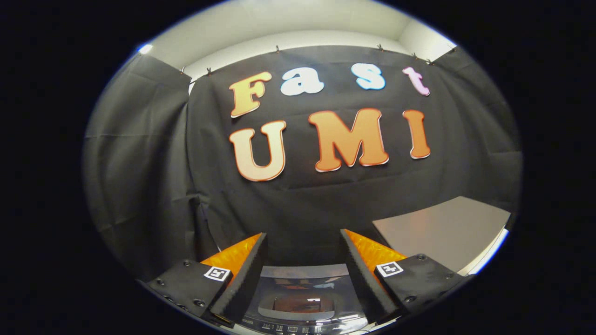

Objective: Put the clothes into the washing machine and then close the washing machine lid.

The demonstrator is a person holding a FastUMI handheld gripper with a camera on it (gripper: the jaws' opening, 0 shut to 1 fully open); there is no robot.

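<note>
Hovering above the washer, the gripper has its 2 black, orange-backed fingers spread wide with nothing between them. Just below and between the fingers sits the grey top-loading washing machine, its smoked glass lid apparently lying flat and closed, with a control strip along the near edge. A reddish patch shows through the glass; cannot tell whether that is clothes inside or a reflection. To the right, beyond the right finger, a bare grey tabletop carries no garment. Farther off hangs the black cloth wall. Judgement: task looks at or near its end, lid down, gripper free.
</note>
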